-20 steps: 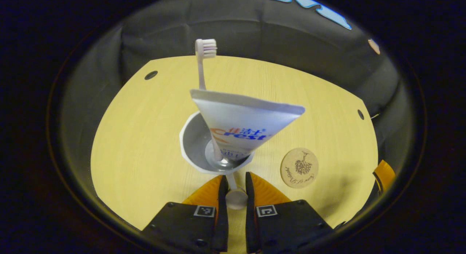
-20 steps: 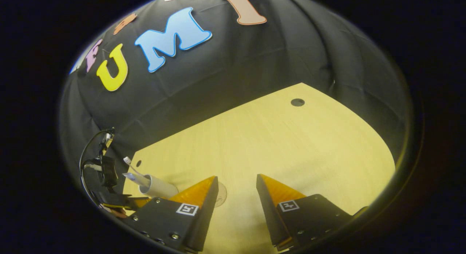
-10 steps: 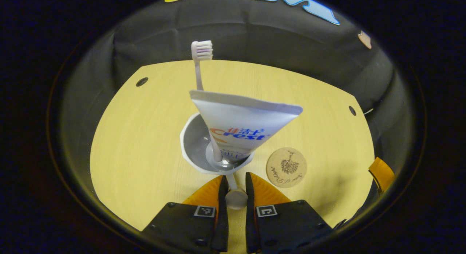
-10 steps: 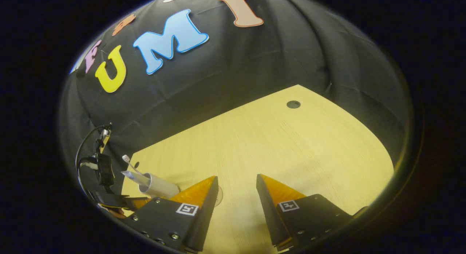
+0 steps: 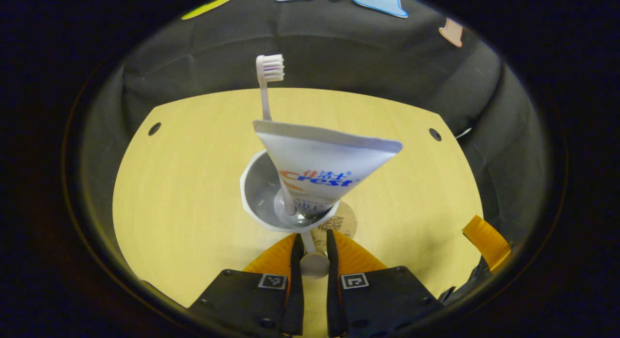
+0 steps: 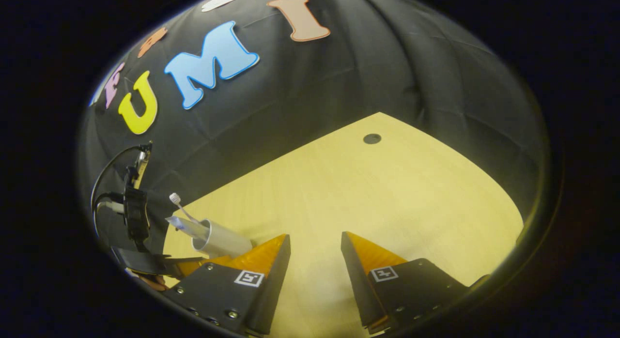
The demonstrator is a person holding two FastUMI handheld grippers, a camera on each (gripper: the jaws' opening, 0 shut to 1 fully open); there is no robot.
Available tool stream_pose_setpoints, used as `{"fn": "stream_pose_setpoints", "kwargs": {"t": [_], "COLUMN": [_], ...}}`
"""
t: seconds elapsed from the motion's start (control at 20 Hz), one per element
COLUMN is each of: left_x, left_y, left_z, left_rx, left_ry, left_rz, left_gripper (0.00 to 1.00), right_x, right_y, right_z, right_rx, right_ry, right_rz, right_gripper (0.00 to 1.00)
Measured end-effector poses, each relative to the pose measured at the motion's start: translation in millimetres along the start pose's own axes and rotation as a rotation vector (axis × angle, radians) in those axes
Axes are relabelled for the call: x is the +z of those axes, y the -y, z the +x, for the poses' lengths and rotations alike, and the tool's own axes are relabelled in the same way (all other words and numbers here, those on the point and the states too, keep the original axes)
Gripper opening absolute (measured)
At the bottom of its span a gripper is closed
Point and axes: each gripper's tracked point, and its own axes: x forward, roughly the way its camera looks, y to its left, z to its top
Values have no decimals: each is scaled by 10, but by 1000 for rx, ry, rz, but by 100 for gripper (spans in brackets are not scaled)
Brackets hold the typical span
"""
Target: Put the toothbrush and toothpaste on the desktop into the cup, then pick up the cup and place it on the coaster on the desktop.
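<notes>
Between the left gripper's (image 5: 314,253) jaws, the cup's (image 5: 271,222) handle sits clamped.

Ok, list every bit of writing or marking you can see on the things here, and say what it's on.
Toothpaste: brand lettering across the tube, a label I leave unquoted; the finer print under it is too small to read.
Coaster: script mostly hidden behind the cup, unreadable.
Left tongs and right tongs: square code markers, no words.
</notes>
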Motion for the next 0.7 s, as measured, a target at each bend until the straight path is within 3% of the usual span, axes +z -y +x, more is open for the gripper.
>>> {"fn": "stream_pose_setpoints", "kwargs": {"t": [0.05,0.1,0.2,0.25,0.3,0.65,0.7], "left_x": [-27,-49,-83,-77,-63,-99,-103], "left_y": [1,-19,-86,-115,-103,-257,-283], "left_z": [-61,-106,-163,-199,-160,-108,-116], "left_rx": [-6,-10,-13,-12,-10,22,28], "left_ry": [-3,-9,-21,-26,-30,-55,-52], "left_rz": [10,17,18,18,22,58,62], "left_gripper": [31,26,31,26,27,26,31], "right_x": [17,22,25,24,24,10,3], "right_y": [65,115,219,270,309,426,444], "right_z": [-21,-42,-89,-107,-117,-182,-183], "right_rx": [-10,-20,-36,-46,-52,-59,-59], "right_ry": [6,9,14,15,16,8,7], "right_rz": [11,23,43,49,56,81,79], "right_gripper": [65,65,65,55,65,65,65]}}
